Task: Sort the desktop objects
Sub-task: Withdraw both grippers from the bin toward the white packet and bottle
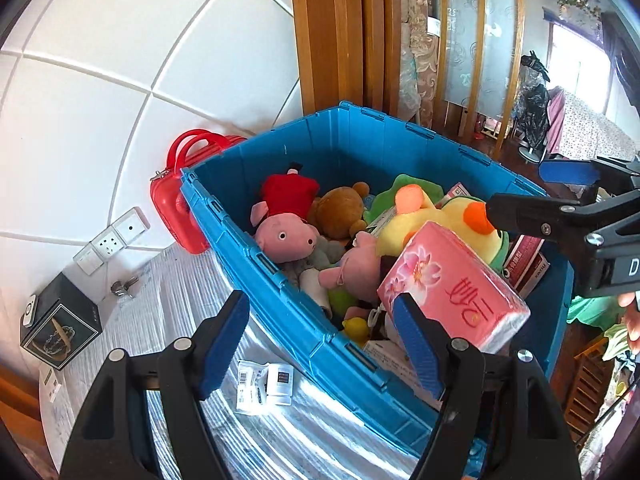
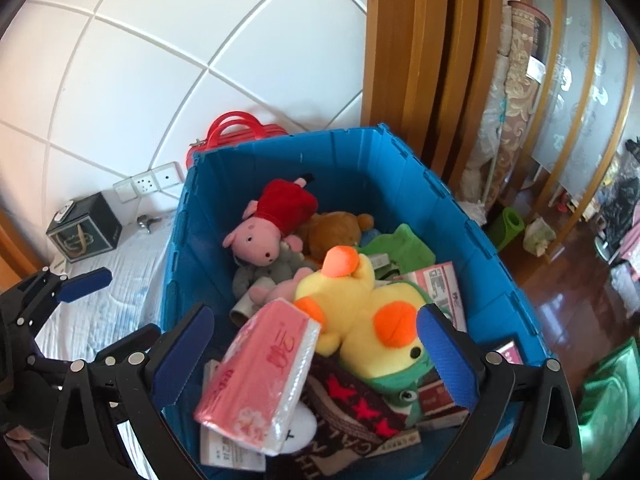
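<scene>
Between the right gripper [image 2: 316,356] fingers, wide open w/ nothing held, lies the pink tissue pack [image 2: 260,376], resting tilted on top of the toys in the blue crate [image 2: 352,160]; no pad touches it. Just beyond sits the yellow duck plush [image 2: 360,308]. Left gripper [image 1: 320,344] is approx. three-quarters open and empty; its right finger [image 1: 418,344] overlaps the pack's corner, contact unclear.

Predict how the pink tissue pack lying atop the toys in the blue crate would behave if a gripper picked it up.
The pink tissue pack looks soft, so it would probably squash somewhat between the jaws. Its glossy plastic wrap may be slippery. It rests tilted on the yellow duck plush in the blue crate, so a nudge could slide it off.
</scene>
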The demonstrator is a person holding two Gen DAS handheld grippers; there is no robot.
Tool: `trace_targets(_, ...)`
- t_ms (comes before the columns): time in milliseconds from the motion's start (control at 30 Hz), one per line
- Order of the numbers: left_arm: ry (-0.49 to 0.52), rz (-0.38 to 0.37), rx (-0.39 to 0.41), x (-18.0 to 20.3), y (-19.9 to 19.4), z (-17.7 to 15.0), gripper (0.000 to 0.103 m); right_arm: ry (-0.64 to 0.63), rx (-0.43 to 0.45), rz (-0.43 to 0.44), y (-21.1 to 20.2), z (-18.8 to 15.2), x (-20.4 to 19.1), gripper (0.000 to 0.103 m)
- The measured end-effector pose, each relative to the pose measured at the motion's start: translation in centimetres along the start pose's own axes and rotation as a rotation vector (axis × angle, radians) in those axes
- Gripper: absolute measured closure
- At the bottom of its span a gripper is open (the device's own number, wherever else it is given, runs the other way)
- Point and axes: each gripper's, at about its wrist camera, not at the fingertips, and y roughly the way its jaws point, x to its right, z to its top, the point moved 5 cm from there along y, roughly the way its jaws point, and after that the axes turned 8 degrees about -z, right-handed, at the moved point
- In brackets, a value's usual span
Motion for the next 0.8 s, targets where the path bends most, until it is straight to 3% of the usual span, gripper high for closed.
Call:
trace_targets(200,0.005,-0.001,0.019,-1.4,-2.6,-2.9,0.029,0.006,0.015,-0.018,-2.9,-2.7,-2.9,0.0)
trace_targets(400,0.002,0.024,0.064,-4.2,-4.4,-6.7,0.029,0.019,0.083,0.031,-5.8,-5.8,-7.6,0.0)
trace_targets(600,-0.028,0.086,0.092,-9.0,-5.1,-12.0,0.029,0.059,0.192,0.091,-7.4,-9.3,-13.6,0.0)
trace_targets(800,-0.099,0.122,0.062,-15.1,-3.8,-18.1,0.029,0.155,0.285,0.123,-6.4,-13.2,-19.3,0.0)
